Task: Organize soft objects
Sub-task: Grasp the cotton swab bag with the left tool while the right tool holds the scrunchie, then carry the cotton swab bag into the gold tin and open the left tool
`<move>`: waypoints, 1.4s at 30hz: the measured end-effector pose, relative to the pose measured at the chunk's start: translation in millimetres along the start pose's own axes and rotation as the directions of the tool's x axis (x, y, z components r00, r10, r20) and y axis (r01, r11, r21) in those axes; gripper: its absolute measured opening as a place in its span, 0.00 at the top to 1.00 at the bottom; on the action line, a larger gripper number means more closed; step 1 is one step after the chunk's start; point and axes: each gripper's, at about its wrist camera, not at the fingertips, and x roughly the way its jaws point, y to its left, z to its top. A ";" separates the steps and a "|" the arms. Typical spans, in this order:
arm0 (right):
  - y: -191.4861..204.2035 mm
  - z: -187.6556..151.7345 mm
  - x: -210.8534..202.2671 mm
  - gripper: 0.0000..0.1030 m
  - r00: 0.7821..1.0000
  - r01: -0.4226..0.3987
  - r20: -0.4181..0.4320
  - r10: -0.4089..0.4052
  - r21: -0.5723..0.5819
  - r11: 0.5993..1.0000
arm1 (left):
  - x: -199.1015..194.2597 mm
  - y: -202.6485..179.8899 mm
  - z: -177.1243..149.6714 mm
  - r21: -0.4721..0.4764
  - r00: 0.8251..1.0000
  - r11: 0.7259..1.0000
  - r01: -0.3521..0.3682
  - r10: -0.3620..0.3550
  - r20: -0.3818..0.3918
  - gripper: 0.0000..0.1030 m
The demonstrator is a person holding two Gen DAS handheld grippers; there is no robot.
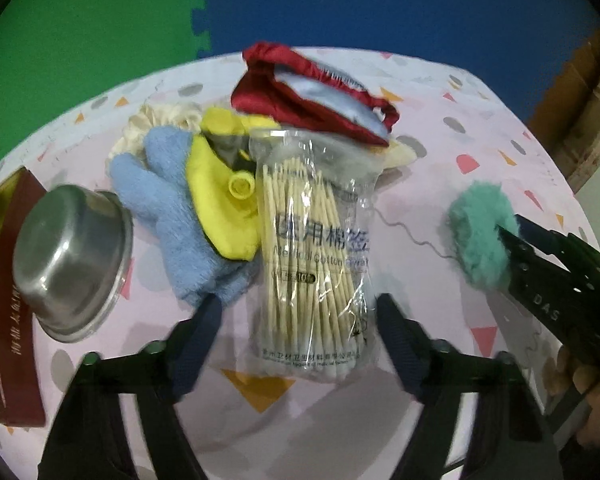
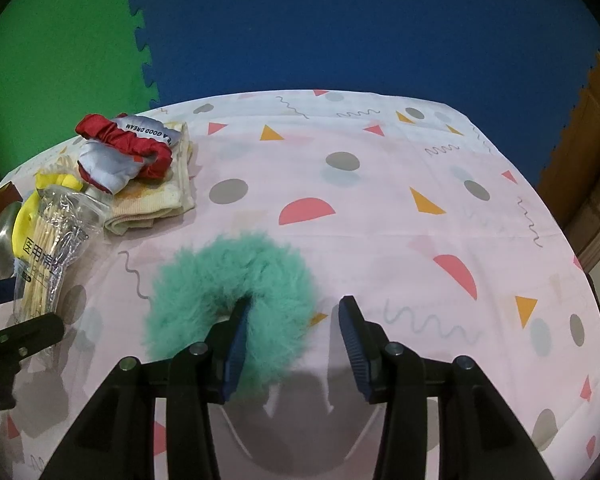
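On the pink surface (image 2: 380, 184), the teal fluffy scrunchie (image 2: 228, 292) sat apart, right hand-held gripper (image 2: 294, 312) spread wide around its edge. Left hand-held gripper (image 1: 300, 312) gaped over the cotton swab pack (image 1: 316, 248); pile (image 1: 204, 184) looked mostly unsorted.

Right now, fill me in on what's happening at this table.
A person with a gripper in each hand is sorting soft things on a pink patterned tablecloth. The left gripper is open around a bag of cotton swabs, not yet closed on it. The right gripper is open, with one finger poked into a fluffy green scrunchie. A blue glove, red pouch and steel bowl lie nearby.
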 end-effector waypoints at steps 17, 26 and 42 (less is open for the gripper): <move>0.1 0.0 0.1 0.57 1.000 -0.003 0.000 0.003 0.005 1.000 | -43.1 -5.9 -21.4 0.091 0.996 0.992 0.086 -0.089 0.023 0.74; 0.7 0.1 0.6 0.57 1.000 -0.003 0.000 0.003 0.006 1.000 | -77.9 24.9 -17.3 0.032 0.995 0.998 0.053 -0.056 0.083 0.74; 0.7 0.3 0.2 0.57 1.000 0.000 -0.002 0.000 0.007 1.000 | -111.4 143.7 -13.0 -0.181 0.978 0.973 -0.143 0.167 0.127 0.74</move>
